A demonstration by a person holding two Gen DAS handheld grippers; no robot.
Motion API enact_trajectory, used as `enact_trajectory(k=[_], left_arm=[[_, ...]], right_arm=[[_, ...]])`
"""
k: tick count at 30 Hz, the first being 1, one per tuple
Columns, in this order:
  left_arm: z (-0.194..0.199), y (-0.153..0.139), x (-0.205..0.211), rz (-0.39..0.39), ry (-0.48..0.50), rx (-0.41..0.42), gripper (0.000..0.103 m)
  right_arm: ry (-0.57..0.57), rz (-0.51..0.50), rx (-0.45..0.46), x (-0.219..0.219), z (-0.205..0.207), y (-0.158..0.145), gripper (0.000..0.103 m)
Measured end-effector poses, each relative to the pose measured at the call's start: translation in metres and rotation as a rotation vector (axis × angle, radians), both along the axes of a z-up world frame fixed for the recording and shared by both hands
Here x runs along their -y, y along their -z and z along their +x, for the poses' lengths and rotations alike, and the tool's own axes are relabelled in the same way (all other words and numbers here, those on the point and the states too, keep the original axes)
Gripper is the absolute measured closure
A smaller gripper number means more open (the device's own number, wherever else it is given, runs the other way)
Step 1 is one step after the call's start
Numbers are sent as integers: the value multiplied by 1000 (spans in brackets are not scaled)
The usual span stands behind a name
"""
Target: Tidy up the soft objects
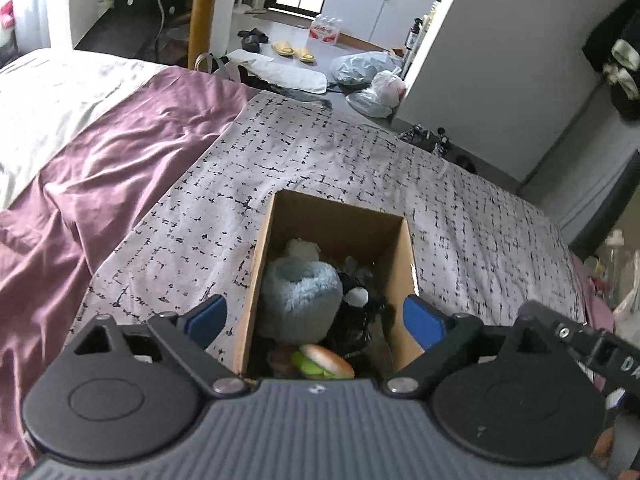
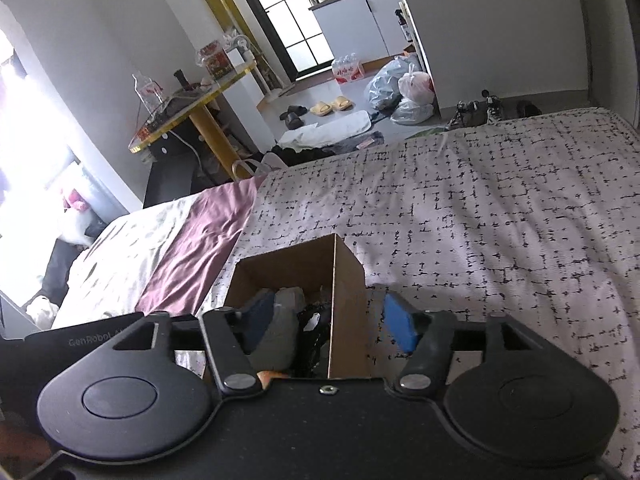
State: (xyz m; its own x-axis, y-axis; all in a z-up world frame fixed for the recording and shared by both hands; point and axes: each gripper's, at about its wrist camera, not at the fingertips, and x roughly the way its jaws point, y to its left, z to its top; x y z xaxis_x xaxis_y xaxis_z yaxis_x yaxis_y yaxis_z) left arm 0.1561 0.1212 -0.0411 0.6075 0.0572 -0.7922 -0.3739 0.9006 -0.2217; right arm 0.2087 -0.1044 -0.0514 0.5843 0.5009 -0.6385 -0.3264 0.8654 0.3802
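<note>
An open cardboard box [image 1: 394, 248] stands on the bed, filled with soft things: a fluffy pale-blue plush [image 1: 302, 296], a black-and-white plush [image 1: 358, 304], a white plush [image 1: 302, 248] at the back and a burger-shaped toy [image 1: 326, 362] at the near end. My left gripper [image 1: 316, 318] hovers above the box, open wide, nothing between its blue pads [image 1: 420, 320]. My right gripper [image 2: 328, 320] is open too, straddling the box's right wall [image 2: 346, 312], with its left pad [image 2: 258, 316] over the contents and holding nothing.
The box rests on a white bedspread with black dashes [image 1: 320, 152]. A purple sheet [image 1: 100, 184] lies to the left. Beyond the bed's foot are plastic bags [image 1: 372, 80], slippers [image 1: 294, 50], a white towel [image 1: 288, 70], shoes [image 2: 476, 114] and a yellow-legged table [image 1: 200, 4].
</note>
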Motion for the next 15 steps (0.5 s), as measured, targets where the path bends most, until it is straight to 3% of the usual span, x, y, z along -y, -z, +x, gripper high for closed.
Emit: enact_trajectory(k=[8,13,15], left_arm=[[-21,-26,18,69,37,16,0],[-39,-40,28,59,52,21,0],[-45,-47,32,71,64,33,0]], right_arm=[[12,1,38,24,-26,-26,14],[40,-26,87,39,-44,-45,0],[44,-27,105,45,-51,-51,0]])
